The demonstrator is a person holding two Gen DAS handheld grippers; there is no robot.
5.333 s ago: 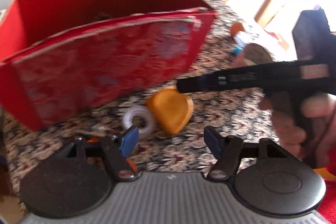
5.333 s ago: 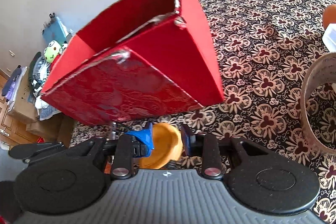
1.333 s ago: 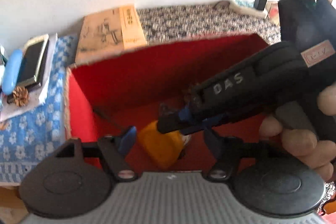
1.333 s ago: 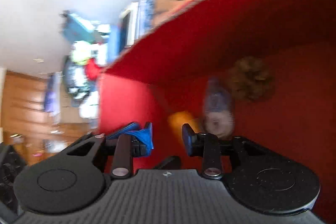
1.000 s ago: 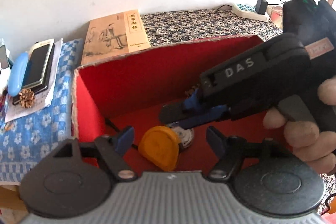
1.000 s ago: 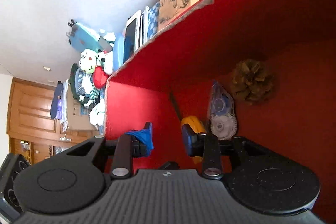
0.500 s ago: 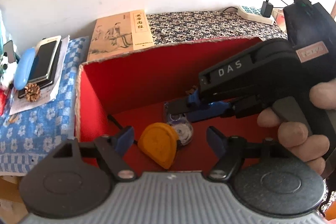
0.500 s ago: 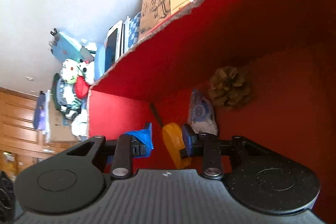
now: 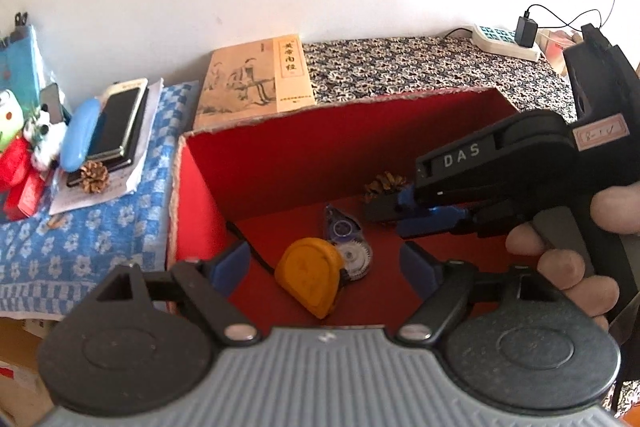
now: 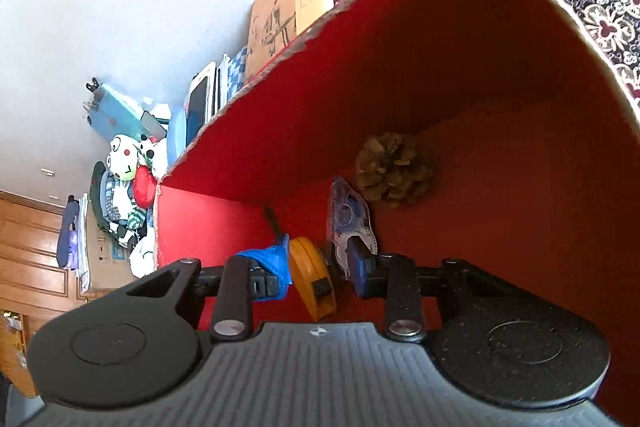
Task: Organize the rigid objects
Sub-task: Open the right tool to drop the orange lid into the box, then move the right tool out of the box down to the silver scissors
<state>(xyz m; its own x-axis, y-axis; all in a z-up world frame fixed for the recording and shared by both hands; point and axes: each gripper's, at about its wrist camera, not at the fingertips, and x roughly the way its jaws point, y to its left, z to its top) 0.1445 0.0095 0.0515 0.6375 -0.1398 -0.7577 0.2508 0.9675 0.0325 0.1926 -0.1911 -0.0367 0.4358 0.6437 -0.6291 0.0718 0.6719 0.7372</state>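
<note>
Box: the red box (image 9: 280, 163) stands open on the patterned cloth (image 9: 420, 67).
Contents: yellow tape measure (image 9: 310, 281) on the floor, touching the correction tape dispenser (image 9: 346, 241); a pine cone (image 10: 394, 175) sits just beyond.
Left gripper (image 9: 324, 267): spread wide, jaws just opened further, nothing pinched; the tape measure shows between them but lower, on the box floor.
Right gripper (image 10: 318, 269): part open, empty, above the tape measure, apparently clear of it.
Key relation: both tools point down into the box; everything inside is released. Any next item likely lies outside.
</note>
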